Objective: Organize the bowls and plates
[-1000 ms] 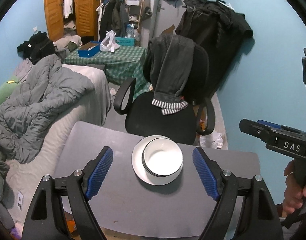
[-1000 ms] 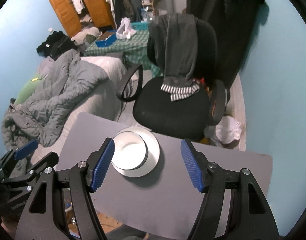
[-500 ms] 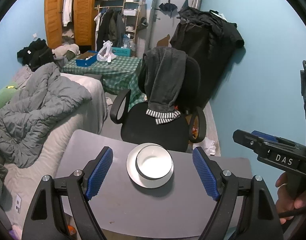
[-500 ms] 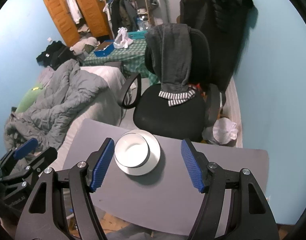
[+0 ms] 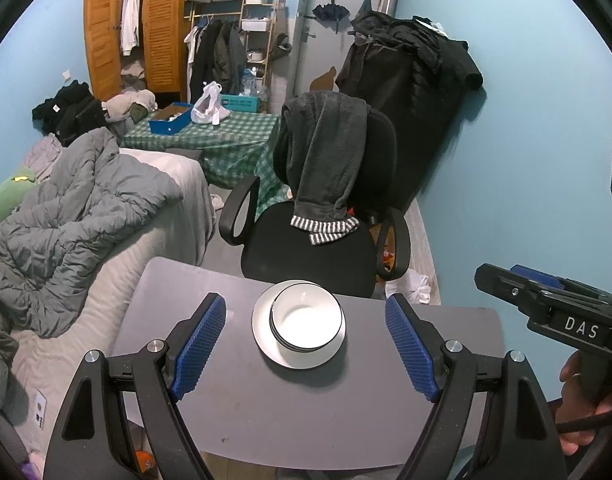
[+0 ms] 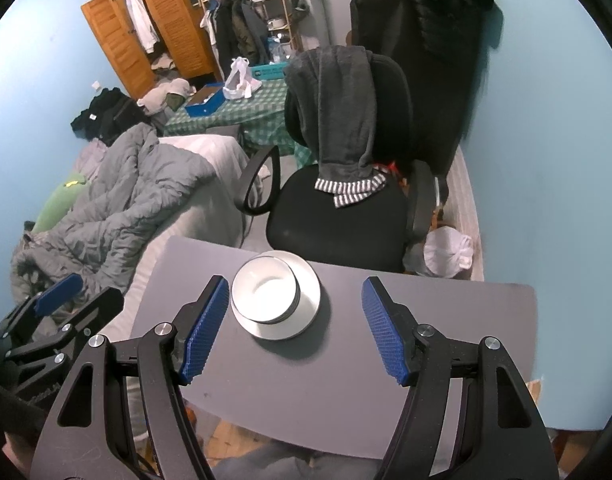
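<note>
A white bowl [image 5: 307, 320] with a dark rim sits on a white plate [image 5: 266, 340] near the far edge of the grey table [image 5: 266, 412]. The stack also shows in the right wrist view, bowl [image 6: 264, 294] on plate [image 6: 306, 304]. More bowls seem nested under the top one. My left gripper [image 5: 306, 344] is open and empty, held above and back from the stack. My right gripper [image 6: 296, 328] is open and empty, also high above the table. The right gripper appears at the right edge of the left view [image 5: 545, 304].
A black office chair [image 5: 317, 236] with dark clothing draped over it stands just beyond the table. A bed with a grey duvet [image 5: 74, 216] lies at the left. A blue wall [image 5: 505, 200] is close on the right.
Both grippers have pulled up and back from the table, so the bowl and plate look smaller and farther. The stack has not moved.
</note>
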